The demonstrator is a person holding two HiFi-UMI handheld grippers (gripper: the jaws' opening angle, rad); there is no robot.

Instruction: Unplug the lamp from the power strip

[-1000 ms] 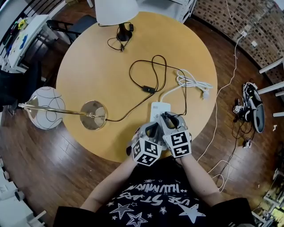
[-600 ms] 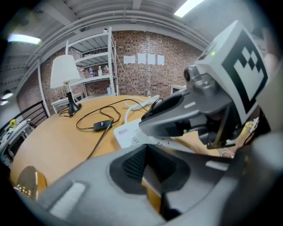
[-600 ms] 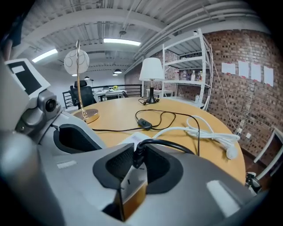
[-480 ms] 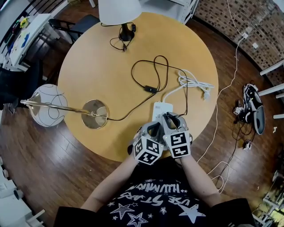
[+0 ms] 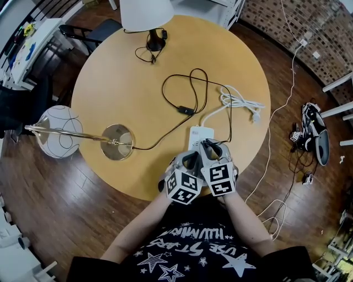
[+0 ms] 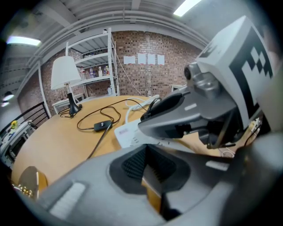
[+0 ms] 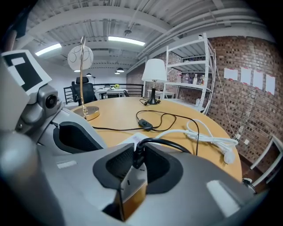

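Observation:
The white power strip (image 5: 198, 135) lies near the table's front edge, its near end hidden under both grippers. My right gripper (image 5: 208, 147) is shut on the lamp's black plug (image 7: 138, 155), which stands at the strip (image 7: 131, 139). The plug's black cord (image 7: 166, 143) arcs off to the right, and an inline switch (image 5: 186, 110) sits on the black cord farther out. This cord leads to the brass lamp base (image 5: 117, 142); its globe shade (image 5: 58, 132) hangs past the table's left edge. My left gripper (image 5: 189, 158) sits beside the right one, jaws together and empty, with the strip (image 6: 129, 132) just ahead.
A second lamp with a white shade (image 5: 146, 12) and black foot (image 5: 154, 41) stands at the table's far side. The strip's own white cable (image 5: 238, 102) is bundled at the right. Chairs and a shelf stand beyond the table (image 5: 110, 82).

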